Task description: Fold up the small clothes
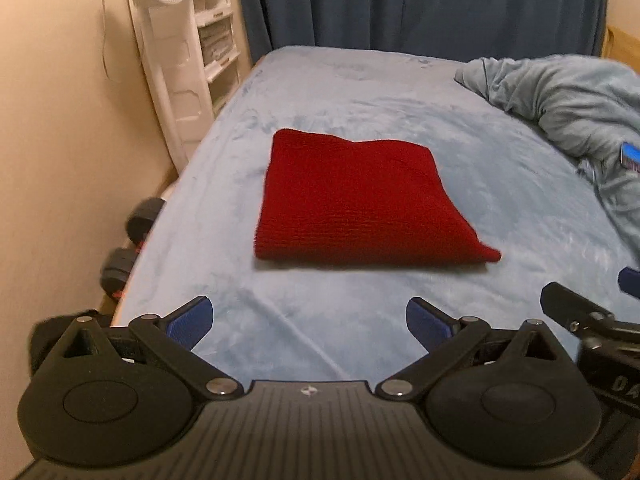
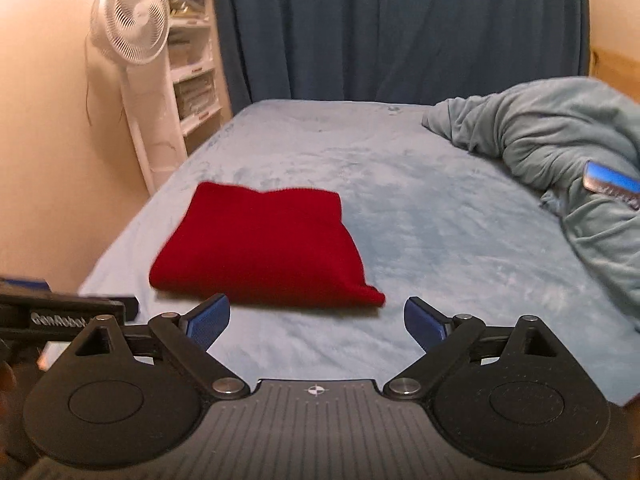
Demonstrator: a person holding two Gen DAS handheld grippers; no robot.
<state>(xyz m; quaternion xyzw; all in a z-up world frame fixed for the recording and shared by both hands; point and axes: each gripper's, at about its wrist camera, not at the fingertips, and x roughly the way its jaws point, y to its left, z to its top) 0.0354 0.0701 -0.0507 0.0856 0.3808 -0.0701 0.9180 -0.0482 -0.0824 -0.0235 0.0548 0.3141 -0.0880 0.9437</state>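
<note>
While both spread empty, red cloth lies ahead.

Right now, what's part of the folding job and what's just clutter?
Job:
red knit garment, folded on the bed
left gripper, open
right gripper, open

Lying about:
rumpled blue-grey blanket
white fan
white shelf unit
dumbbells
dark curtain
</note>
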